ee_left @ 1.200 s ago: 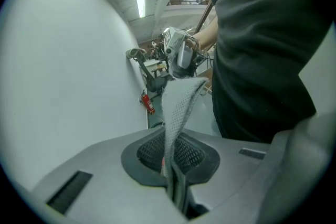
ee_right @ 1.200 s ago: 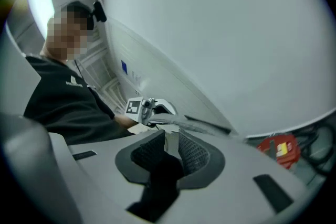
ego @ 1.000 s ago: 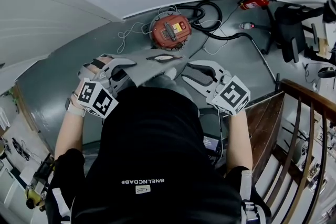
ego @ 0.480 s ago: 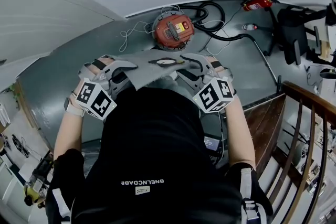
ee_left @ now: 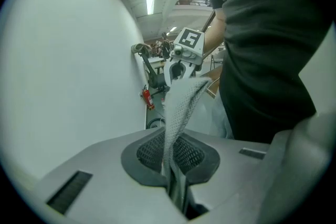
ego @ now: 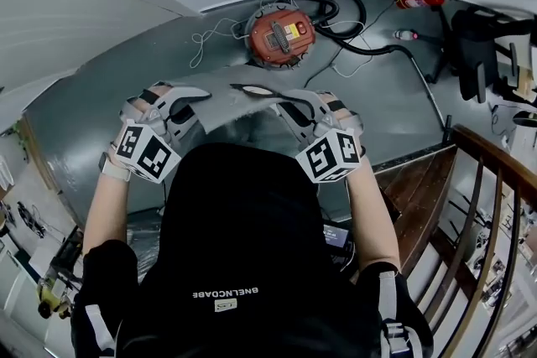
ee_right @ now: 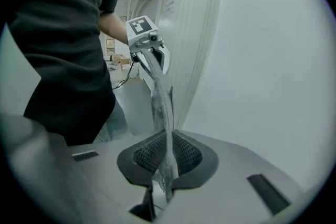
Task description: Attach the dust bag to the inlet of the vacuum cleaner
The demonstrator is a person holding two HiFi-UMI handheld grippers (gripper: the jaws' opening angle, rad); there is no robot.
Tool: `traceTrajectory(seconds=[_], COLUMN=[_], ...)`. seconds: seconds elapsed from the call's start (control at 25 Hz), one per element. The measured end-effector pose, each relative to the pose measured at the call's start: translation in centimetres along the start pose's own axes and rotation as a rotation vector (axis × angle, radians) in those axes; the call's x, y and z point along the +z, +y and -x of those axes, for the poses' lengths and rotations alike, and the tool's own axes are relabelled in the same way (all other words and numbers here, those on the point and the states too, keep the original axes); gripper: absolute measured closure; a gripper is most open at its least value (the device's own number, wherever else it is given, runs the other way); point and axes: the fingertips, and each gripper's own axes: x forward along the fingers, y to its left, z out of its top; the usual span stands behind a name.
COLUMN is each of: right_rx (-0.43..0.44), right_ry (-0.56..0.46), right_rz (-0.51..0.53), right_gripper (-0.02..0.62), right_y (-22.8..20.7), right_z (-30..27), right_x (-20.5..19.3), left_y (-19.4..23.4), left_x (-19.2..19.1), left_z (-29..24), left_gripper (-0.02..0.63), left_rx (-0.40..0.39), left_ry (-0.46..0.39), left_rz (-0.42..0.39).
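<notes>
Floor, one vacuum cleaner; one dust bag clamped in left gripper, inside closing right gripper.

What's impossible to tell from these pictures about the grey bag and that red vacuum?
- Inlet of the vacuum cleaner: the head view shows only its top, small and far off.
- Lower part of the dust bag: head view, hidden behind the person's black shirt.
- Bag's opening: both gripper views catch the bag edge-on.
</notes>
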Motion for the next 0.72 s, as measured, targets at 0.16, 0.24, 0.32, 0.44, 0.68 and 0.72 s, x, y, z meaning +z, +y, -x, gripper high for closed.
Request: traceTrajectory(seconds=[0.16,0.24,0.32,0.44,0.68,0.72], right_rx=[0.022,0.03,0.04,0.065,0.114,0.117], right_ry=[0.013,0.017,0.025,0.045,0.071,0.074], right_rz=[-0.074,-0.113,-0.15,-0.199,-0.299,-0.308], right_gripper=[0.545,0.545,0.545,0.546,0.546,0.546], right_y=[1.6,2.3,2.9,3.9,6.7,7.2], right_z=[-2.4,-3.8,-5.3,-7.9,-13.7,-14.5], right_x=[-2.0,-3.2,-4.5,-6.7,-11.5,-12.3], left_y=[-0.9,-1.2,-1.6,-2.6,-4.9,-5.4], left_x=[-2.9,-4.4,-6.0,-8.8,-15.0,-15.9], left_z=[-2.0,-3.1,-4.4,-6.5,-10.8,-11.6], left_gripper=[0.582,0.583,0.583,0.583,0.583,0.583], left_rx=[-0.032,-0.047,-0.066,-0.112,-0.179,-0.188], left_ry=[0.036,0.047,0.057,0.085,0.134,0.145], left_rz=[0.037,0.057,0.082,0.109,0.182,0.185])
